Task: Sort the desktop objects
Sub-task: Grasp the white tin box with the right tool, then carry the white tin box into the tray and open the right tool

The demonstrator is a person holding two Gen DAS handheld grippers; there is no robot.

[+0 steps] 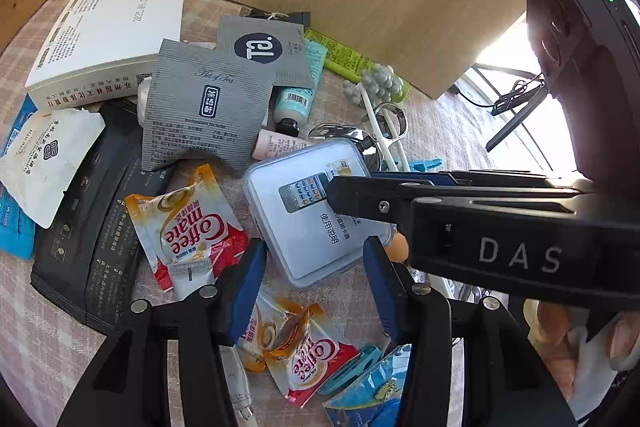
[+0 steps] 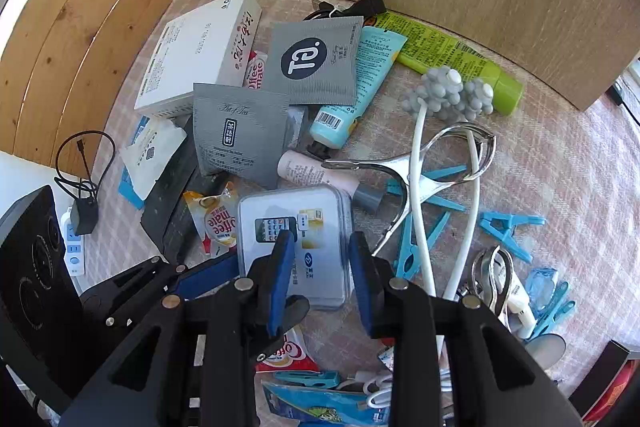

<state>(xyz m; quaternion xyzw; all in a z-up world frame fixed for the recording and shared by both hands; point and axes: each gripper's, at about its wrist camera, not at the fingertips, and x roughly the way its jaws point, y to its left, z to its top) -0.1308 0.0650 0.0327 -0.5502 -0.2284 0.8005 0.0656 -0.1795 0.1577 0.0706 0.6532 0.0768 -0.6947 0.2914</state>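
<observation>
Both grippers converge on the clear plastic case [image 2: 294, 247] beside the Coffee-mate sachet [image 2: 218, 223]: the right gripper [image 2: 320, 283] hangs directly over its near edge, jaws spread, empty, nearer than the left gripper [image 1: 314, 279], also spread at its corner.

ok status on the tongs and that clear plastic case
Both tongs open: left tongs, right tongs. Both over the clear plastic case, nothing gripped. Coffee-mate sachet and eyelash curler crowd its edges.
</observation>
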